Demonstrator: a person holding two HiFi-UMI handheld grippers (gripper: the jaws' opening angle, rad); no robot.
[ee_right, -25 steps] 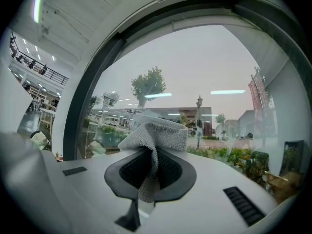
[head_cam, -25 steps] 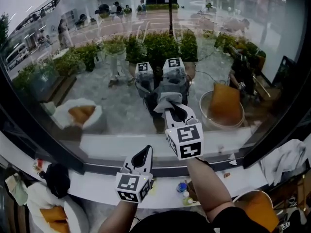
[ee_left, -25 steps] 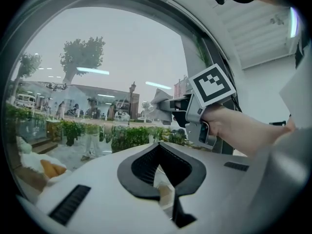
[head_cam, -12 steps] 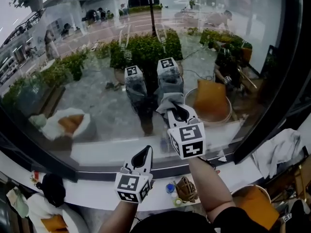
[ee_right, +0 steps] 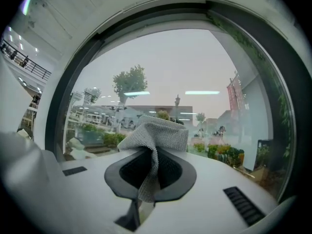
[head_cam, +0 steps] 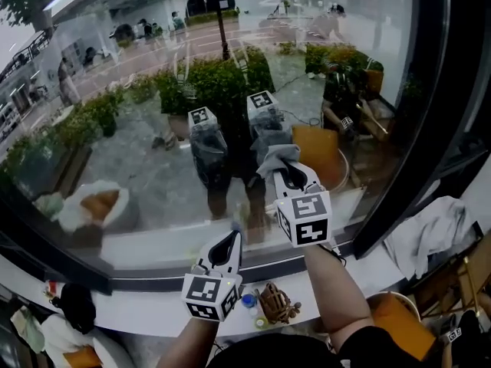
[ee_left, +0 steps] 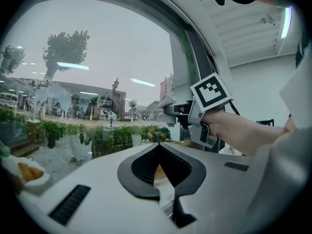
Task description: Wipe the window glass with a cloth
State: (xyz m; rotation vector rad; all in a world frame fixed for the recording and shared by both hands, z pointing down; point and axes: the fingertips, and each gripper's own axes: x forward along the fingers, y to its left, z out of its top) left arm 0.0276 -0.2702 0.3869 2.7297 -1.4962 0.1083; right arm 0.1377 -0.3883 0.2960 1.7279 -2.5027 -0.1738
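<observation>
The window glass (head_cam: 146,136) fills most of the head view, with a street and shrubs beyond it. My right gripper (head_cam: 282,169) is raised to the pane and shut on a grey mesh cloth (head_cam: 276,158), whose bunched end lies at the glass. In the right gripper view the cloth (ee_right: 158,130) folds over the jaws of the right gripper (ee_right: 152,150) and hides the tips. My left gripper (head_cam: 228,240) hangs lower, near the sill, shut and empty. Seen along its own closed jaws, the left gripper (ee_left: 157,146) has the right gripper (ee_left: 181,115) up and to its right.
A dark window frame (head_cam: 433,90) runs down the right side. The white sill (head_cam: 146,301) carries small bottles (head_cam: 247,300) and a brown object (head_cam: 276,303). A white fabric (head_cam: 430,236) lies at the right. Both grippers are mirrored in the pane (head_cam: 230,121).
The right gripper with the cloth has slid a little to the right across the glass, and the head view has panned with it. The left gripper has stayed put.
</observation>
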